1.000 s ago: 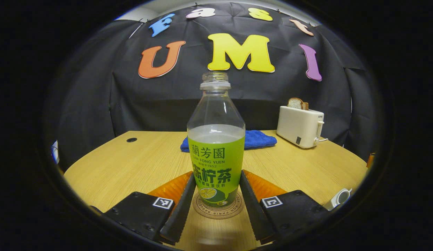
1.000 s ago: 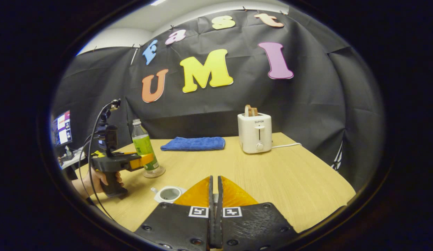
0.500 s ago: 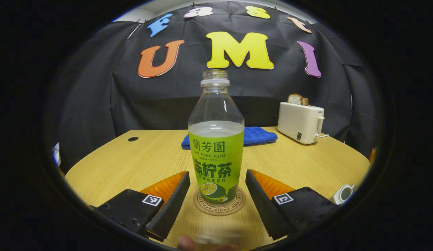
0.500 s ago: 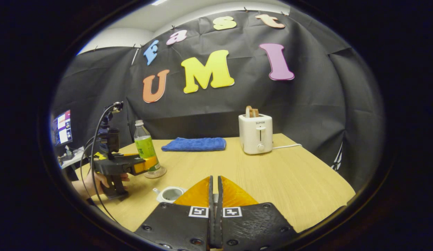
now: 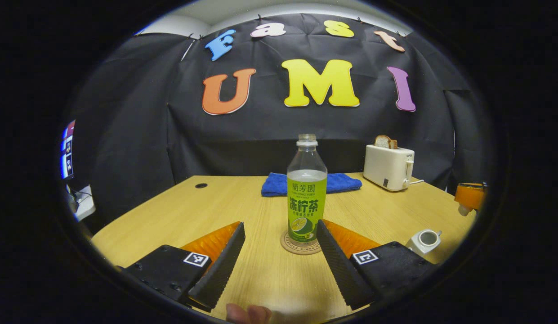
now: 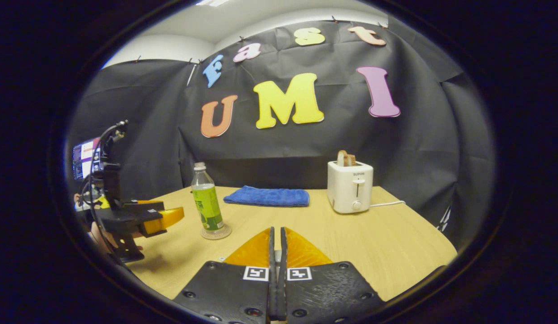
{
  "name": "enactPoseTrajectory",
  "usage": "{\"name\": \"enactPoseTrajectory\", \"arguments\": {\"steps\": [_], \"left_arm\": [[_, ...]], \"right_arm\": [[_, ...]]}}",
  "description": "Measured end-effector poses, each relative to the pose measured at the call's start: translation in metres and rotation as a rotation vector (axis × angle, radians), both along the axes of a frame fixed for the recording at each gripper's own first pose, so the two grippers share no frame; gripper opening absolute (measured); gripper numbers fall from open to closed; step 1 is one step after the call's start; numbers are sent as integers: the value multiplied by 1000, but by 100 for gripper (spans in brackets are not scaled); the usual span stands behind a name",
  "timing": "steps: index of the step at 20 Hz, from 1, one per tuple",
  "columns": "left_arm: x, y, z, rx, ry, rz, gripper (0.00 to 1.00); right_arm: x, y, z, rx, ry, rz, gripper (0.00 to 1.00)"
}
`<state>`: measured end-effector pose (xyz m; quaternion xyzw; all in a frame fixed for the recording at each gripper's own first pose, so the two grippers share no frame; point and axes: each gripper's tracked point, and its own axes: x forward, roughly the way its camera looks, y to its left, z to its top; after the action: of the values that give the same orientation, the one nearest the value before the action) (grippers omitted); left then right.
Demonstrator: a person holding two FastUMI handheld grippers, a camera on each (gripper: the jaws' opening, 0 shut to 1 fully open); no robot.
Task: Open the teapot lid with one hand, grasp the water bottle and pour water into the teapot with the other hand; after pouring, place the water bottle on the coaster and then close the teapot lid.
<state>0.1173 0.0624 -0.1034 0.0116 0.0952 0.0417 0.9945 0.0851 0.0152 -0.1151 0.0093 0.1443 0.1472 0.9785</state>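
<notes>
The bottle (image 5: 306,193) stands upright on the round coaster (image 5: 300,243) on the wooden table (image 5: 225,211), uncapped and partly filled, with a green label around its lower half. In the right gripper view the same bottle (image 6: 207,202) sits on the coaster (image 6: 215,233).

The left gripper (image 5: 279,263) is in front of the bottle with its jaws spread wide; neither finger touches the bottle, which shows in the gap beyond them. In the right gripper view the left gripper (image 6: 164,218) hangs off to the left of the bottle, clear of it, gripped from below by a hand (image 6: 101,236).

The teapot (image 5: 423,240) sits to the right of the bottle, its top open and no lid on it. The right gripper (image 6: 276,270) has its fingers pressed close together; something small seems pinched between them, but I cannot tell what.

Behind the bottle lies a folded blue cloth (image 5: 312,183). To the right of the cloth stands a white toaster (image 5: 389,167) with bread (image 5: 385,141) sticking out of it.
</notes>
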Motion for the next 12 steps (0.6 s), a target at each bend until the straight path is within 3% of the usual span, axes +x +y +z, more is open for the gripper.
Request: {"name": "enactPoseTrajectory", "arguments": {"steps": [7, 12], "left_arm": [[-55, 29, 17, 24, -35, 72, 99], [-71, 41, 22, 43, -63, 110, 99]], "right_arm": [[11, 37, -17, 4, 4, 64, 0], [14, 45, -32, -26, 2, 78, 0]]}}
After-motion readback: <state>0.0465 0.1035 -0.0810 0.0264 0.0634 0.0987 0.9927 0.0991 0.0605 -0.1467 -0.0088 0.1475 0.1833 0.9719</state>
